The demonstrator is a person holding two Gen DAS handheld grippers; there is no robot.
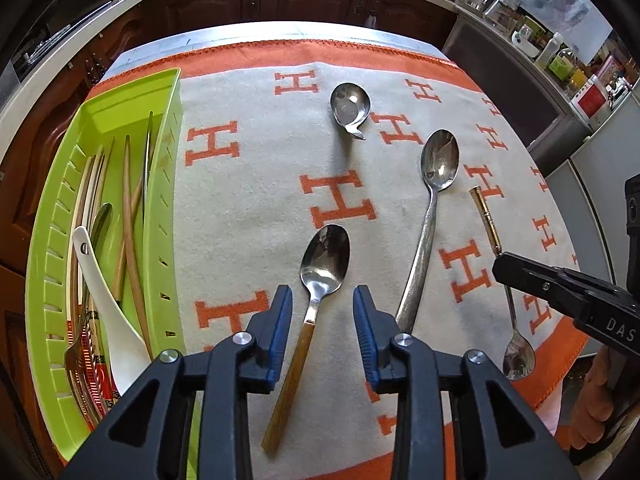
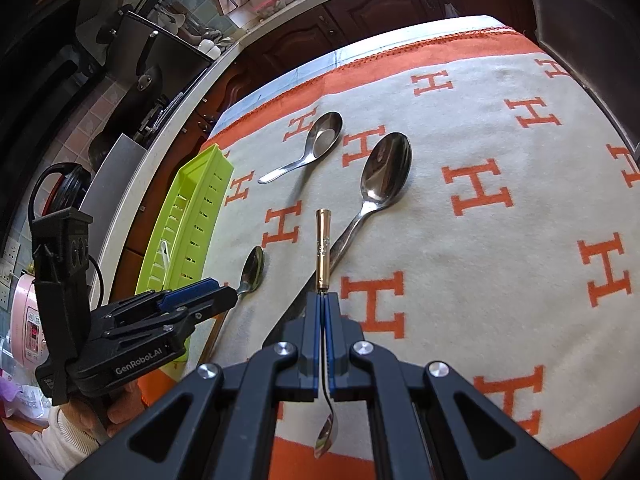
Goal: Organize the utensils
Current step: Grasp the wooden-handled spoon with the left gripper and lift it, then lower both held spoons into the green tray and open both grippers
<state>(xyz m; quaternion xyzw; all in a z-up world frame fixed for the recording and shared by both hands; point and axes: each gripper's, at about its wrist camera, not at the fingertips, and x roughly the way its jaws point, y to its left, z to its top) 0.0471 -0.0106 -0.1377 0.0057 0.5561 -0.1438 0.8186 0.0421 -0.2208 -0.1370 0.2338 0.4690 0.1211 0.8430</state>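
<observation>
Tray (image 1: 160, 184) comes first at the far left, a lime-green slotted one on the bench, already holding chopsticks, a fork and a white ceramic spoon (image 1: 108, 312). Just right of it the left claw (image 1: 322, 320) hangs released, its blue pads apart on either side of the wooden-handled spoon (image 1: 316, 288), which lies flat on the orange-and-cream cloth (image 1: 248, 200) with its bowl pointing away; the pads do not press on it. Beyond that spoon lie a short bent steel spoon (image 1: 349, 106) and a long serving spoon (image 1: 434, 196), both untouched. Farthest right, the right claw (image 2: 323, 300) is clenched on the thin stem of the gold-handled teaspoon (image 2: 323, 244), the gold end jutting forward and the small bowl hanging below the fingers. It looks lifted clear of the cloth, though that is hard to confirm. To do this step well, the left claw should probably settle lower, centre on the neck where metal meets wood, and close squarely so the spoon does not twist. The right should carry its teaspoon over the other spoons without clipping them, then align it lengthwise with the tray before letting go.
</observation>
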